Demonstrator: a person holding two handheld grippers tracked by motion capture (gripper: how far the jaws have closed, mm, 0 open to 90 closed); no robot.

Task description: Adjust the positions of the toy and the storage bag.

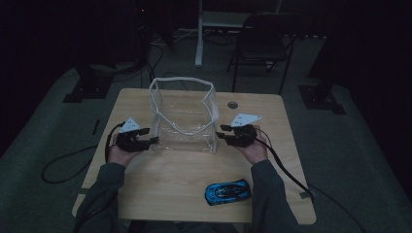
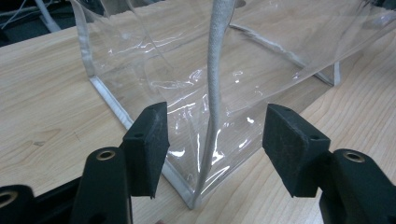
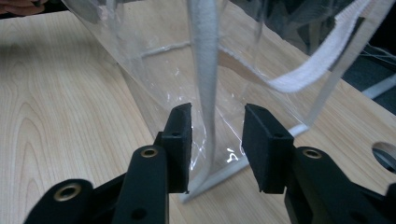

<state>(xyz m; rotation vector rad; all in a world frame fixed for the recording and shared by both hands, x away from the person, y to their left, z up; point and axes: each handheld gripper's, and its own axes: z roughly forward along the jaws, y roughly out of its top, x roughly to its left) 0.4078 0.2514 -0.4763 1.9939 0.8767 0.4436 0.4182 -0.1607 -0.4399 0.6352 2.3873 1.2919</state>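
Near table edge, blue toy car (image 1: 227, 191).

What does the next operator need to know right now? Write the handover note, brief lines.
Left gripper: open, jaws either side of the bag's left seam, not clamped.
Right gripper: open, jaws either side of the right seam, not clamped.
Bag: clear, standing upright mid-table, mouth open, nothing visible inside.
Toy car: blue, on the table's near edge, by the right forearm, untouched.
Done: both grippers lined up on the bag's sides.
Left, probably: grip the bag, then put the car in.
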